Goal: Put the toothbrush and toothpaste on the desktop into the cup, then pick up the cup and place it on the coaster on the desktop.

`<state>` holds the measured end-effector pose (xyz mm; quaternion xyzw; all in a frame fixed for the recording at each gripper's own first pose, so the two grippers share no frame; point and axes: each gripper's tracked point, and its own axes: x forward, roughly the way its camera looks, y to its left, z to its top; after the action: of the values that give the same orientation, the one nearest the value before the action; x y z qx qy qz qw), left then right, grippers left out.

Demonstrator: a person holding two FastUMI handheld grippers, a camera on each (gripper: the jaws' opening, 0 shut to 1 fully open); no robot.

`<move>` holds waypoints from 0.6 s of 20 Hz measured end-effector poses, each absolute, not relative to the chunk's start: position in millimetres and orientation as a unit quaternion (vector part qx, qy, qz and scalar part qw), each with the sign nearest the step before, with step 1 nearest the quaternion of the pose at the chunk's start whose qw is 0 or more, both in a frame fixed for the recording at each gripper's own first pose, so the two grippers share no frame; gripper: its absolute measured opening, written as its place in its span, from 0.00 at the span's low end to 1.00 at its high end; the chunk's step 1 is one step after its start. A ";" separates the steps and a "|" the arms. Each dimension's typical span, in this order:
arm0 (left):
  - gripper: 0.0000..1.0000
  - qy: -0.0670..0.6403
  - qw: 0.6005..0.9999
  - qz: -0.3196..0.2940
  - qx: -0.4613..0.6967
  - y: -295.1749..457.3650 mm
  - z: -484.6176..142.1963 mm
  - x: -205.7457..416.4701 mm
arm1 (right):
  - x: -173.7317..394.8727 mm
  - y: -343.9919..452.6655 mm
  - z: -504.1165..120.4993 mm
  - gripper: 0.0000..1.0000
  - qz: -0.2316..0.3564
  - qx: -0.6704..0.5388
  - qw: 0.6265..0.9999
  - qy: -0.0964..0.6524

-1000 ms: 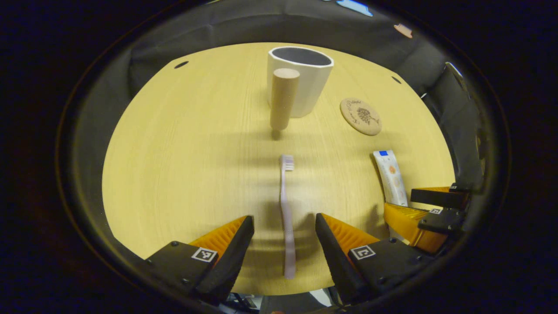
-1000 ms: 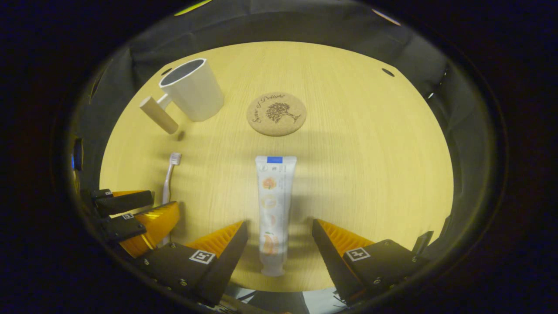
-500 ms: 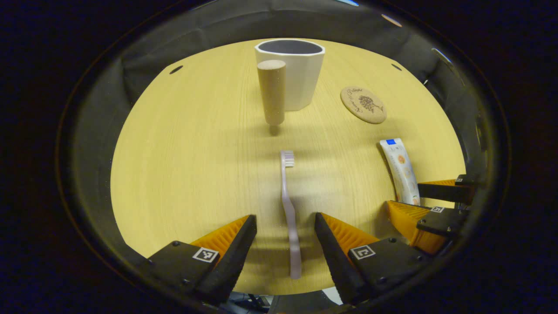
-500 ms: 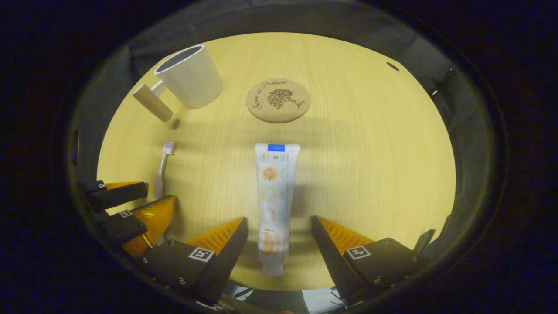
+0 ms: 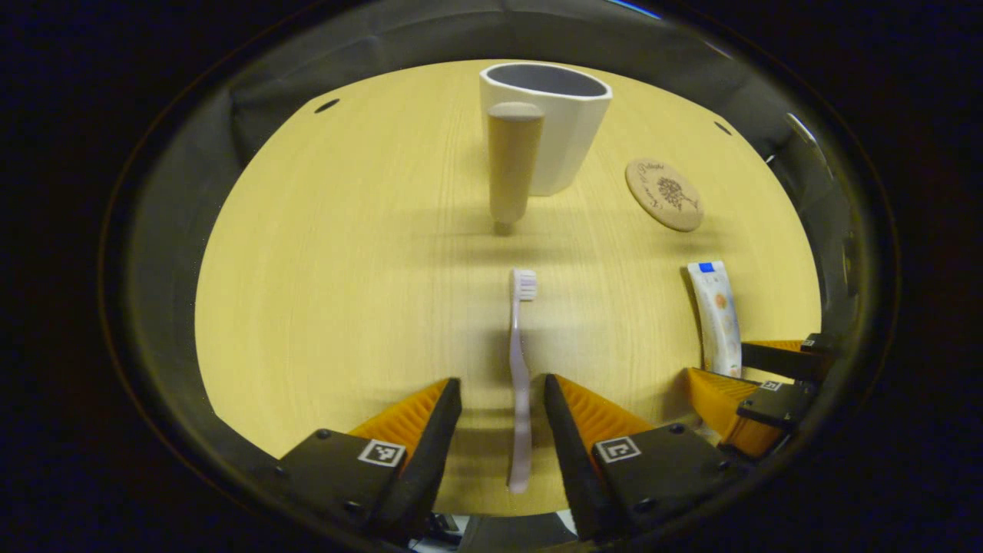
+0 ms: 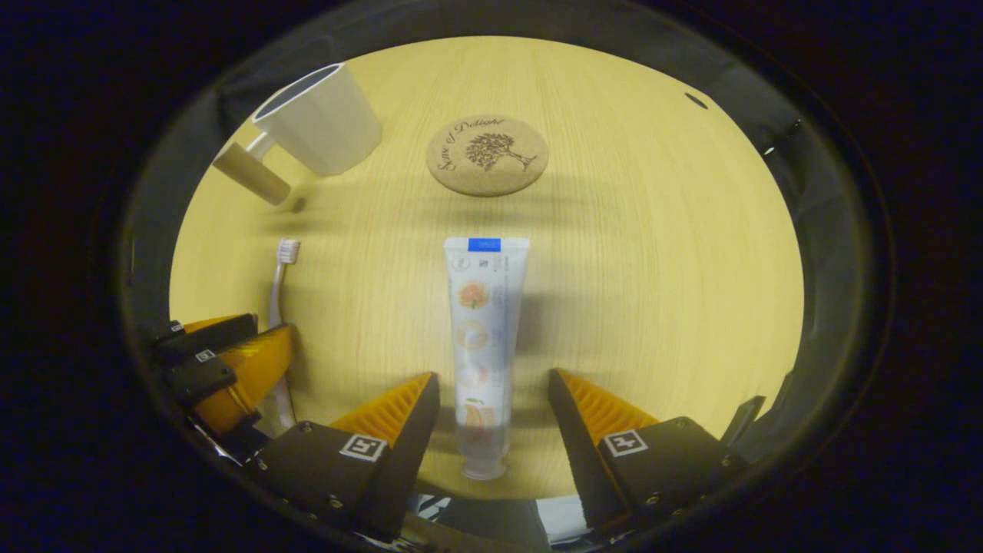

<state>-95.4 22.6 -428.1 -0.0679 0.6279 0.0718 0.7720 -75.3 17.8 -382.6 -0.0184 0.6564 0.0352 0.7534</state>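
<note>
A staged recording booth is shown, not a lived-in home: a round pale-wood desk (image 6: pixel 614 253) is enclosed on all sides by black cloth wall (image 6: pixel 430 19). Bathroom items are laid out around a cork coaster (image 6: pixel 487 155): a cup (image 6: pixel 322 119) beside it, a toothpaste tube (image 6: pixel 480 338) in front.

Bare desktop (image 5: pixel 322 292) between toothbrush (image 5: pixel 521 369) and cup (image 5: pixel 557 134); wooden cup handle (image 5: pixel 513 165) jutting toward the brush.

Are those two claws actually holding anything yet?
No. The left claw straddles the toothbrush handle, the right claw straddles the toothpaste tube; both are open, with gaps showing.
</note>
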 end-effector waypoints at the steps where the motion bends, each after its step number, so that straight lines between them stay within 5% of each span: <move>1: 0.67 0.628 0.772 0.073 -0.068 24.5 -428.4 -94.5 | -74.9 17.3 -383.4 0.87 0.036 -0.020 0.749 0.662; 2: 0.60 0.628 0.772 0.071 -0.069 25.4 -428.8 -93.9 | -70.2 16.4 -380.1 0.80 0.029 -0.014 0.753 0.657; 4: 0.44 0.629 0.772 0.067 -0.070 25.1 -428.0 -92.3 | -70.0 14.5 -382.0 0.38 0.026 -0.006 0.747 0.664; 5: 0.33 0.629 0.771 0.064 -0.067 25.7 -428.3 -92.5 | -72.4 15.6 -381.5 0.36 0.032 -0.011 0.743 0.669; 6: 0.33 0.633 0.769 0.063 -0.064 26.2 -427.8 -92.7 | -70.7 11.9 -376.3 0.36 0.030 -0.014 0.749 0.662; 7: 0.26 0.630 0.770 0.071 -0.068 27.0 -427.6 -89.1 | -70.9 13.0 -373.5 0.23 0.032 -0.013 0.745 0.666; 9: 0.14 0.633 0.767 0.074 -0.071 26.3 -428.6 -91.8 | -68.6 10.4 -378.8 0.23 0.034 -0.014 0.750 0.660; 10: 0.19 0.626 0.773 0.076 -0.072 26.9 -426.9 -87.9 | -69.4 12.5 -379.0 0.10 0.032 0.002 0.753 0.658; 11: 0.07 0.630 0.769 0.080 -0.078 26.7 -430.3 -91.0 | -66.2 13.7 -372.9 0.09 0.027 0.015 0.760 0.649; 12: 0.07 0.624 0.773 0.079 -0.079 28.1 -429.7 -88.4 | -70.2 15.9 -377.6 0.10 0.029 0.023 0.753 0.656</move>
<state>-88.4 28.1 -429.7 -0.0793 0.6241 0.0792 0.7733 -70.2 15.9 -377.6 0.0231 0.6565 0.0287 0.7534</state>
